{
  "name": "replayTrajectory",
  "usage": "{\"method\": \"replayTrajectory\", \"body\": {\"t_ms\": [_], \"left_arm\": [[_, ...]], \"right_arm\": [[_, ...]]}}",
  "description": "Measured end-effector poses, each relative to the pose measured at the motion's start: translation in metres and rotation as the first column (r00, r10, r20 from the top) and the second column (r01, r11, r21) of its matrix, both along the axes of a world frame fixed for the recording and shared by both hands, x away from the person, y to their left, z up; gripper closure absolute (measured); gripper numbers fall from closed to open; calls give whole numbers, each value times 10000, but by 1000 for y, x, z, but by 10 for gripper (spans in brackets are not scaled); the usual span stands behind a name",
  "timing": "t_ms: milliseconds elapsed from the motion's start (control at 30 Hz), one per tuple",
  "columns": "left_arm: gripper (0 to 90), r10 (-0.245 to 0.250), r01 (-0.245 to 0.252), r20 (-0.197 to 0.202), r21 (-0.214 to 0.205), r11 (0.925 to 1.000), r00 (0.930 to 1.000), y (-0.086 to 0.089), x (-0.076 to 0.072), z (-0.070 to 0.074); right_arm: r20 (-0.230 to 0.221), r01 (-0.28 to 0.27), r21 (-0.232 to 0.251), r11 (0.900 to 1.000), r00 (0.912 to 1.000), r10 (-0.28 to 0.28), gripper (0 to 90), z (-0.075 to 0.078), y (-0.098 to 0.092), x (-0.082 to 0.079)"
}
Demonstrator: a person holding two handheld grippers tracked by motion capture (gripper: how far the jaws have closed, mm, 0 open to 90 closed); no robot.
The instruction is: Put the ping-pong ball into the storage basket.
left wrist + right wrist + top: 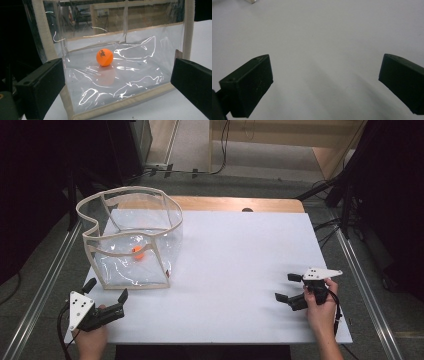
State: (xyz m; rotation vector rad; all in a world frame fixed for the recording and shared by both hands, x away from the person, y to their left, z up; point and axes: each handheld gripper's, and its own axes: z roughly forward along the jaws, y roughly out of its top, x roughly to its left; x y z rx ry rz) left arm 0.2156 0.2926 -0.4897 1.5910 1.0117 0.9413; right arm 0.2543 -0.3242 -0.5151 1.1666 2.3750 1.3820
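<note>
Two tongs, both spread wide, gripping nothing. Left tongs [106,289] just beside clear bag's [131,240] near corner. Orange ball [137,252] sits inside bag, on its floor. Right tongs [286,287] well apart from bag, over bare white surface [235,265].

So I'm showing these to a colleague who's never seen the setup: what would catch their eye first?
Probably the orange ball, bright against everything else, lying inside the clear plastic bag with cream trim at the table's far left. After that, the two open grippers: the left gripper just in front of the bag, the right gripper over bare white surface.
</note>
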Motion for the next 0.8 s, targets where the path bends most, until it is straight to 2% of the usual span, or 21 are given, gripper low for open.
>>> {"method": "replayTrajectory", "body": {"t_ms": [233,533,633,800], "left_arm": [[0,0,0,11,8,10000,10000,0,0,0],[0,-47,47,-14,-50,10000,10000,1,1,0],[0,-70,69,-37,-240,9997,10000,2,2,0],[0,-23,22,-81,-70,10000,10000,1,2,0]], "right_arm": [[146,278,254,9993,9995,-282,0,-1,-12,-8],[716,857,899,9923,9932,-922,0,2,-27,-18],[848,938,899,9915,9912,-1014,0,2,-31,-20],[959,989,908,9909,9896,-1075,0,2,-32,-22]]}}
